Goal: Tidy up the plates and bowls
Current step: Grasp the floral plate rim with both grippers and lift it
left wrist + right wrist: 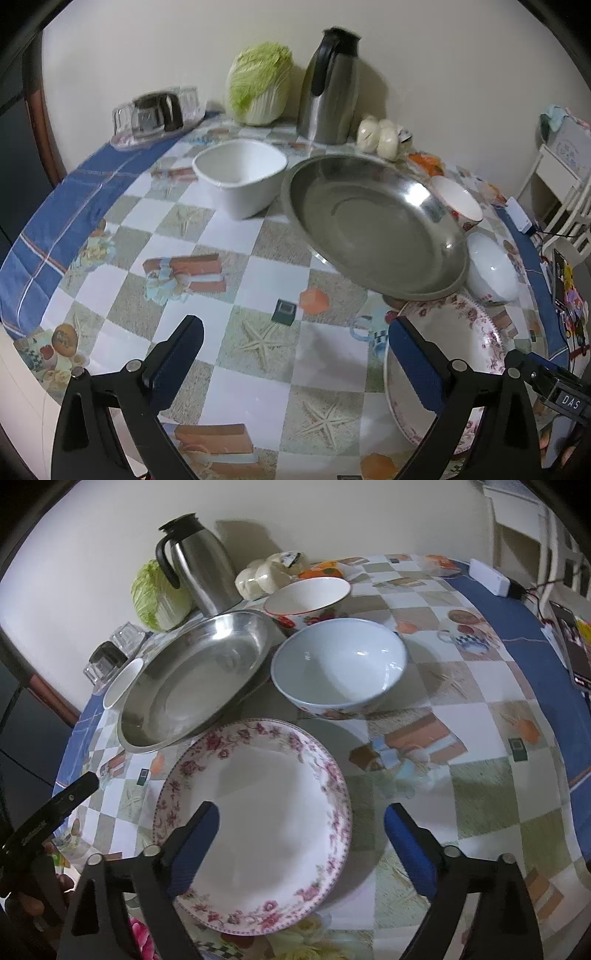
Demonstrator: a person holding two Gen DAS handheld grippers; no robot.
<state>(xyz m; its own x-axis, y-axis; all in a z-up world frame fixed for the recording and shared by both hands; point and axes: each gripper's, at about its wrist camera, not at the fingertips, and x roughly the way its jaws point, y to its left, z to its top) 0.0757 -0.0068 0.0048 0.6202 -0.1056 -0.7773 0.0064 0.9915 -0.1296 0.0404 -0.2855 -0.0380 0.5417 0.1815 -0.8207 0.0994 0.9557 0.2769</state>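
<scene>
Nothing looks stacked yet: the floral plate (258, 823), steel dish (192, 679) and three bowls sit separately. Both the left gripper (295, 354) and right gripper (301, 834) gape wide, holding nothing.

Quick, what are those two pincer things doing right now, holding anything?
Left tool: open, holding nothing.
Right tool: open over the floral plate, not gripping it.

Three bowls (339, 664), two plates (255, 823), one jug (199, 576), one cabbage (258, 83).

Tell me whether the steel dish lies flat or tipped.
Tipped: the steel dish leans with one edge propped on the flowered plate, the opposite edge down on the table.
</scene>
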